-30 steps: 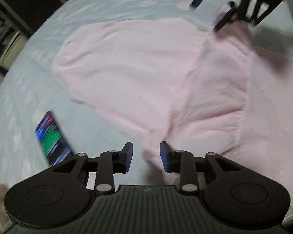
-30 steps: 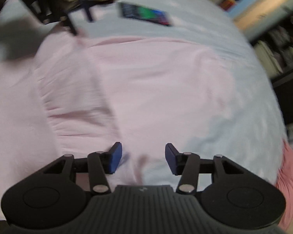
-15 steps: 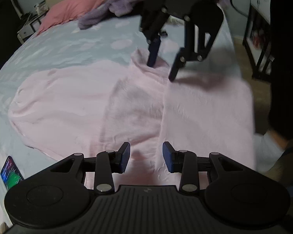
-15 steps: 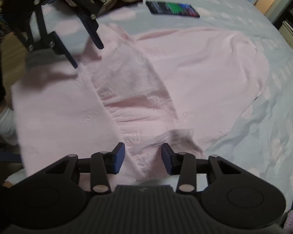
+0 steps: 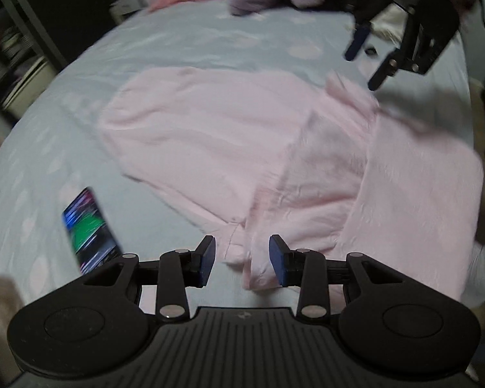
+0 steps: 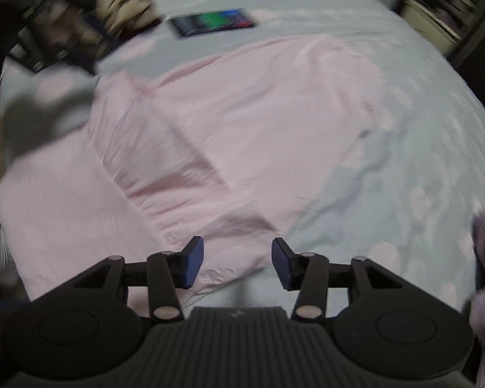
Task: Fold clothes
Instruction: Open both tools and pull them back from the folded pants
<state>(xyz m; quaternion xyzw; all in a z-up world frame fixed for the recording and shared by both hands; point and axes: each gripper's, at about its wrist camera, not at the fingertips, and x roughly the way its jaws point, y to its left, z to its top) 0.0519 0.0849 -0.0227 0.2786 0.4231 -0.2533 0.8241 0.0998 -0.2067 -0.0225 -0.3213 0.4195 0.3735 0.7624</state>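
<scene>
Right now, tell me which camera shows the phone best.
The right wrist view: the phone lies whole on the bedsheet, beyond the pink garment. In the left wrist view the left tool partly covers it.

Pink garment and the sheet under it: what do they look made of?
Pink garment: soft matte woven cloth, probably cotton, judging by its fine crinkles and limp folds. Bed sheet: smooth, thin, matte pale-blue fabric with faint lighter blotches; motion blur hides its weave.

Pink garment (image 5: 210,135) soft matt cloth; bedsheet (image 5: 190,38) smooth cloth; phone (image 5: 90,229) glossy
</scene>
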